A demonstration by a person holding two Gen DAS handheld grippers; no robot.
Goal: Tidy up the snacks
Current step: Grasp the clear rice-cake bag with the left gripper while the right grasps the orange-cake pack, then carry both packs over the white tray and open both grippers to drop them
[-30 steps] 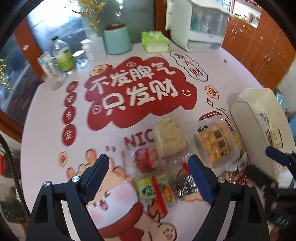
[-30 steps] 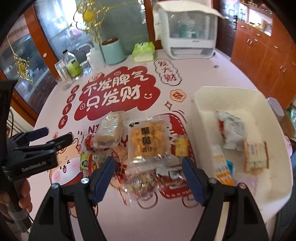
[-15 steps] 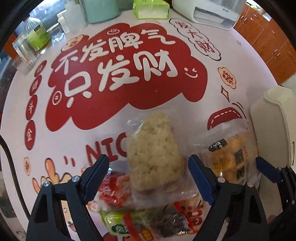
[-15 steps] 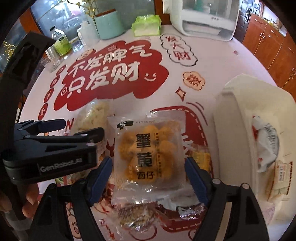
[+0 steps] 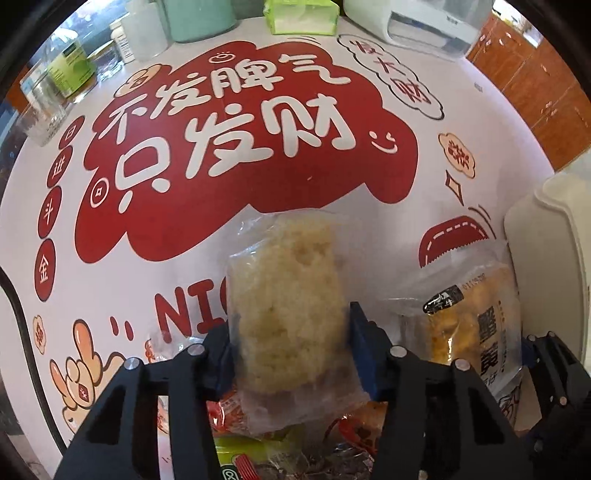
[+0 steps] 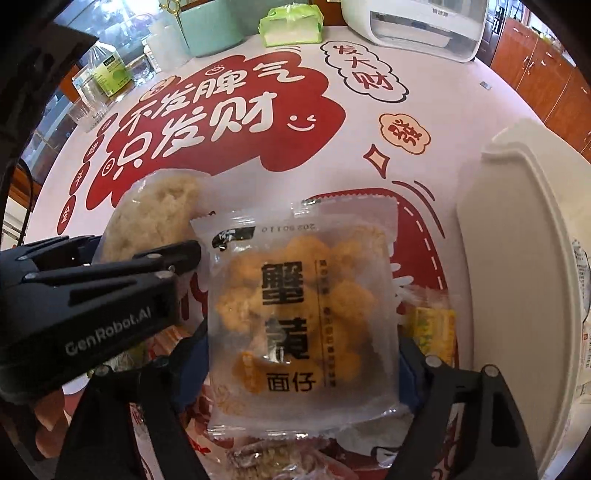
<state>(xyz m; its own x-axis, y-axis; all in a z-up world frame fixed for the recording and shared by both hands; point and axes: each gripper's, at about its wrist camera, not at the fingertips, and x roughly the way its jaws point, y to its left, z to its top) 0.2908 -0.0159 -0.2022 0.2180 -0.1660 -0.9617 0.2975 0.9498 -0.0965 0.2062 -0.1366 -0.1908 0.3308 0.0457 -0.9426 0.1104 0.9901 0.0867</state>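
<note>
On a round table (image 5: 122, 280) printed with a big red cloud of white Chinese characters, two hand-held grippers come down on a heap of wrapped snacks. The left gripper (image 5: 290, 345) has just been closing, and its blue pads now press both sides of a clear packet of pale puffed rice cake (image 5: 291, 314), which lies on top of the pile. Under that packet sit red-wrapped snacks (image 5: 225, 417) and a green-labelled packet (image 5: 236, 461), partly hidden by the gripper's black frame.

Just to the right lies a clear packet of golden fried noodle bites (image 6: 295, 314), marked with bold black characters. The right gripper (image 6: 301, 354) straddles it with its jaws spread, one finger at each long edge of the wrapper; whether the pads touch the plastic cannot be told. A small yellow packet (image 6: 432, 325) rests beside the right edge of the noodle packet, and a crumpled wrapper of mixed nuts (image 6: 266, 458) pokes out beneath it.

A white plastic bin (image 6: 517, 295) stands at the right edge of the table, near the pile, with printed packets partly visible inside. Part of a person's hand (image 6: 48, 421) shows below the left gripper's body in the right wrist view. At the far side of the table stand a mint-green canister (image 6: 210, 26), a green pack of tissues (image 6: 291, 26), a bottle with a green label (image 6: 110, 74) and a white countertop appliance (image 6: 417, 26). Wooden cabinets (image 6: 535, 74) line the wall behind.
</note>
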